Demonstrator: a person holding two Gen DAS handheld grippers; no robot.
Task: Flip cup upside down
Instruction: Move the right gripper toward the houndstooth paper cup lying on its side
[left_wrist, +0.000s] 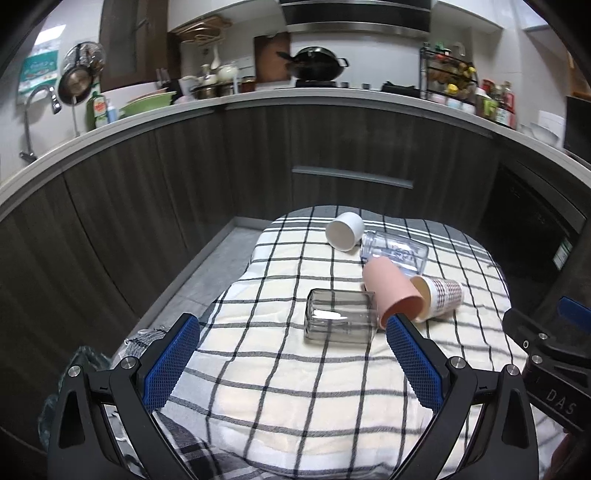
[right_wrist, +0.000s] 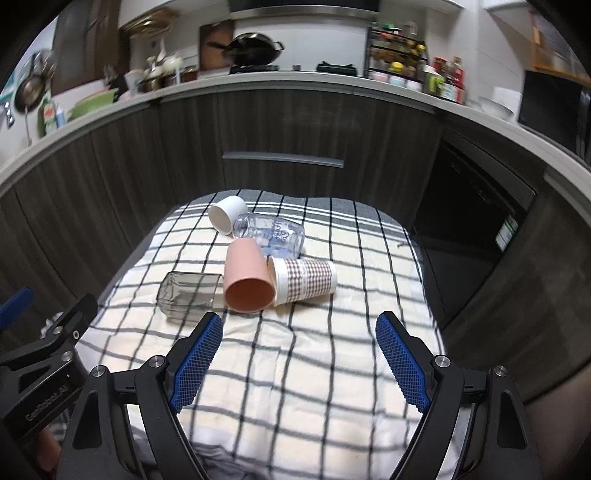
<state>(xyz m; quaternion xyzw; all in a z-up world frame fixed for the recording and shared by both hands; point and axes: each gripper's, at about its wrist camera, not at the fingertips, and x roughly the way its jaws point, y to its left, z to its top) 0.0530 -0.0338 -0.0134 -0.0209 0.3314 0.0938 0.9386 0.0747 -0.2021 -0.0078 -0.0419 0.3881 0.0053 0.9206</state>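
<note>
Several cups lie on their sides on a checked cloth (left_wrist: 280, 376): a smoky square glass (left_wrist: 338, 316), a pink cup (left_wrist: 395, 295), a paper cup with a brown check pattern (left_wrist: 441, 293), a clear glass jar (left_wrist: 397, 254) and a white cup (left_wrist: 345, 230). In the right wrist view they are the glass (right_wrist: 188, 291), pink cup (right_wrist: 247, 280), paper cup (right_wrist: 306, 278), jar (right_wrist: 271, 232) and white cup (right_wrist: 225, 214). My left gripper (left_wrist: 293, 328) is open and empty, just short of the smoky glass. My right gripper (right_wrist: 299, 325) is open and empty, in front of the pink and paper cups.
The cloth covers a small table (right_wrist: 424, 236) in front of dark wood kitchen cabinets (left_wrist: 184, 166). A countertop (left_wrist: 332, 92) with a wok, pots and bottles runs behind. A dark appliance (right_wrist: 476, 229) stands to the right. The floor (left_wrist: 207, 266) shows on the left.
</note>
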